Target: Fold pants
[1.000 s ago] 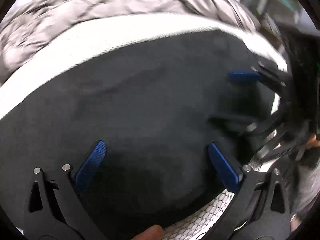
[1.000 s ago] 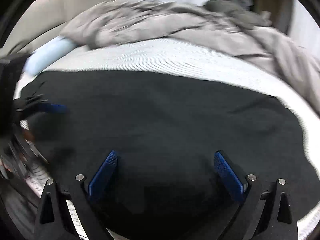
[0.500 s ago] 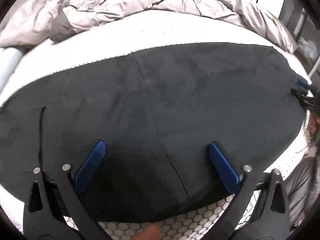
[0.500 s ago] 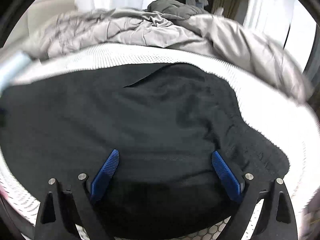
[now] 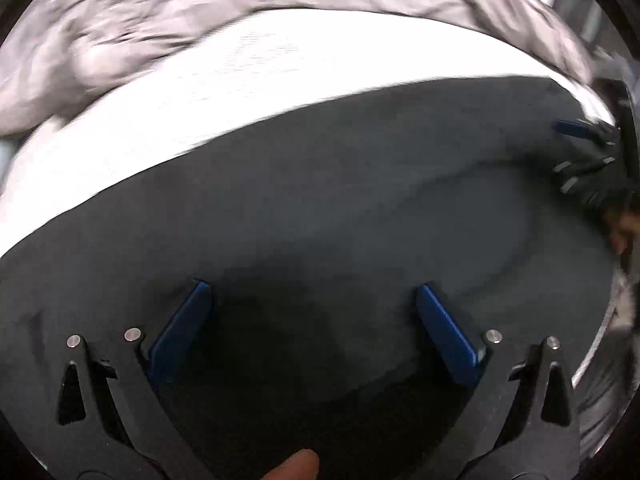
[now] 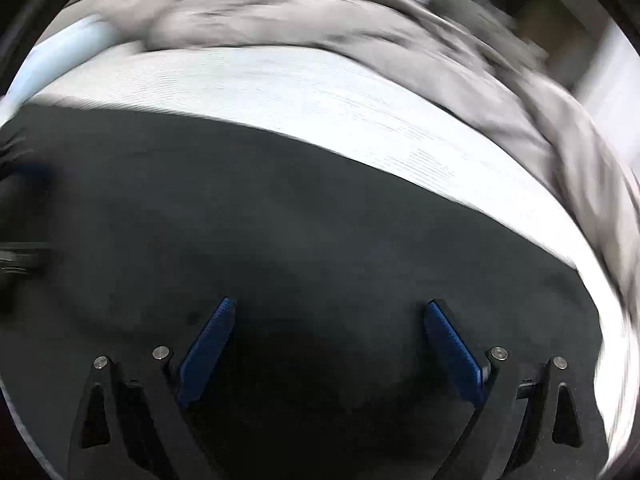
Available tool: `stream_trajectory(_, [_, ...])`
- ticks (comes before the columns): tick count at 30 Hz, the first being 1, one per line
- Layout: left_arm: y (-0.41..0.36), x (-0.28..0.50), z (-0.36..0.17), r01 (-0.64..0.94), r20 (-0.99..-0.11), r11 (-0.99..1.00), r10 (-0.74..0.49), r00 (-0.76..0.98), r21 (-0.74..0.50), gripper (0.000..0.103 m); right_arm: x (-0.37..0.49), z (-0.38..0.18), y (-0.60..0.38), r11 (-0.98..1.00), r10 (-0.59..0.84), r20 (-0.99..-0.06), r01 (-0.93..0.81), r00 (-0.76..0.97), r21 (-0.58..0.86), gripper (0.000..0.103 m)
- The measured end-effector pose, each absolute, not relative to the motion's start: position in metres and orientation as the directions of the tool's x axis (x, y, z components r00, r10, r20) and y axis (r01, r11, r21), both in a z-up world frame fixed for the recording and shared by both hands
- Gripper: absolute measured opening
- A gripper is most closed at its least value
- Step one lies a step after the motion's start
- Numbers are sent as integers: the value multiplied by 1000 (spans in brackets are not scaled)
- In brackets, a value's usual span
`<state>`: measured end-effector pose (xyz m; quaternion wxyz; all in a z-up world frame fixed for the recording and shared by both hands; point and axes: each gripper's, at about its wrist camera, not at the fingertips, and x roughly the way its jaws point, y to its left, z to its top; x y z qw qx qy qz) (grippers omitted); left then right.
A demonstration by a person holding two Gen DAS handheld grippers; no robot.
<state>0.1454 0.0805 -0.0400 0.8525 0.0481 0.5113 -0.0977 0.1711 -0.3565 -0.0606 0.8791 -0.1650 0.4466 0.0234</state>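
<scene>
Black pants (image 5: 320, 208) lie spread flat on a white mattress (image 5: 280, 80) and fill the lower half of both views (image 6: 280, 220). My left gripper (image 5: 310, 292) hovers over the pants with its jaws wide apart and nothing between them. My right gripper (image 6: 330, 308) is also open and empty above the pants. The right gripper shows at the right edge of the left wrist view (image 5: 588, 152). The left gripper is a dark blur at the left edge of the right wrist view (image 6: 20, 216). Both views are motion-blurred.
A crumpled grey duvet (image 5: 160, 20) lies along the far side of the bed, also in the right wrist view (image 6: 360, 24). A pale blue pillow (image 6: 48, 60) sits at the far left. A fingertip (image 5: 296, 466) shows at the bottom edge.
Both grippers have swung sideways over the pants, so the views shifted and blurred. The centre seam seen from the left wrist is out of sight. Both grippers stayed open.
</scene>
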Motion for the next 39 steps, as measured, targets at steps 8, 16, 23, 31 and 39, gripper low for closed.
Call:
stream_trajectory(8, [132,130,2,107,-811,994,-93,578,-38,102,167,-42,-408,965,-214,-747,16,629,-262,98])
stream_trajectory(16, [55,192,-7,236,-833,971,-169,526,-48,102,196,-60,-243,910,141,-822,-400,551,-112,98])
stream_trajectory(23, [119,201,-43,97,-852,995,-62,520,-13,103,240,-70,-306,960,-124,-792,-129,598,-248,100])
stream_trajectory(31, [177,192,-23,-51,-782,978,-131,609,-203,102,230,-54,-354,987,-131,-779,5,614,-163,101])
stream_trajectory(39, [81,266,-61,19,-881,999,-34,471,-29,102,236,-80,-260,926,-11,-826,-305,564,-221,101])
